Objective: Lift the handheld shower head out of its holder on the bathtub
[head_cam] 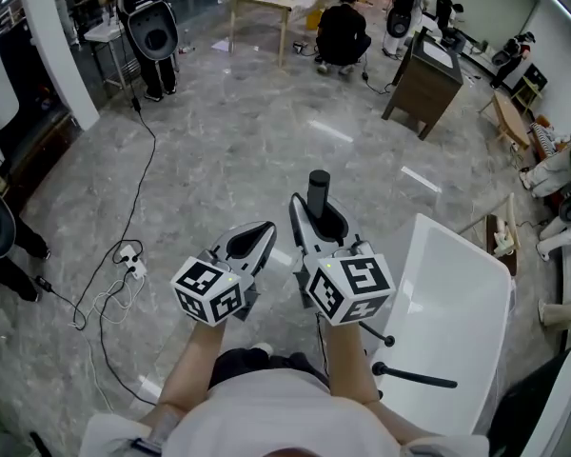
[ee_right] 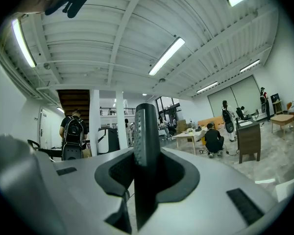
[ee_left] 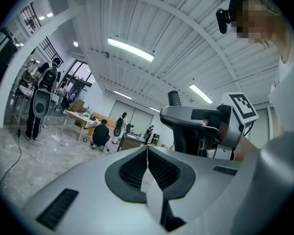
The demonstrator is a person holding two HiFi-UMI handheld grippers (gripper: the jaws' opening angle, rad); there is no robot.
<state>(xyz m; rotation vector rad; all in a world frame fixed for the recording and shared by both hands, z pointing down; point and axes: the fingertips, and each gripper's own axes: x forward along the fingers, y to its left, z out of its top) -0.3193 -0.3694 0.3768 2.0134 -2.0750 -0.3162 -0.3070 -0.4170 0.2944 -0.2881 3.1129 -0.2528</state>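
Clamping the black shower head [ee_right: 146,146] upright in the right gripper [head_cam: 316,219], jaws half-spread, left of the bathtub [head_cam: 457,293], seemingly lifted free already; left gripper [head_cam: 254,239] idling, jaws shut empty.

Left gripper [head_cam: 260,231]: level, jaws together, empty; right gripper [head_cam: 316,219]: level, jaws clamped on shower head [head_cam: 319,187]. Forearms [head_cam: 195,369] parallel, extended forward.
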